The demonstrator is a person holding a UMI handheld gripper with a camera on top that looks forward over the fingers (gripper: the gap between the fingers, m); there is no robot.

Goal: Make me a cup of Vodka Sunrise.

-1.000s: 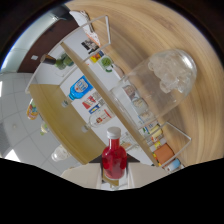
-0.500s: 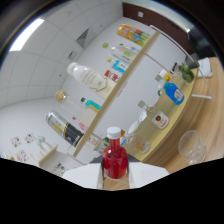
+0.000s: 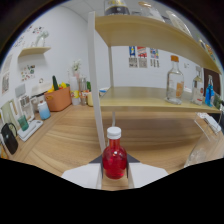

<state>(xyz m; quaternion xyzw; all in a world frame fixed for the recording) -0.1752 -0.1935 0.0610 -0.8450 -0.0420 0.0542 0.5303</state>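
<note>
Small red bottle [image 3: 114, 159], white cap, upright, clamped between the tool [image 3: 115, 172] fingers; its base is hidden behind them. Beyond: wooden table [image 3: 65, 142], white shelf unit [image 3: 150, 102] carrying a clear glass bottle [image 3: 174, 81]. Orange bin [image 3: 59, 98] far left. Bottle labels unreadable.

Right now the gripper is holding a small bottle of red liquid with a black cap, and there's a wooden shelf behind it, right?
Nearly. The gripper view shows the cap is white, not black. The rest holds: the gripper holds the small bottle of red liquid between its fingers, and a wooden shelf stands behind it.
</note>
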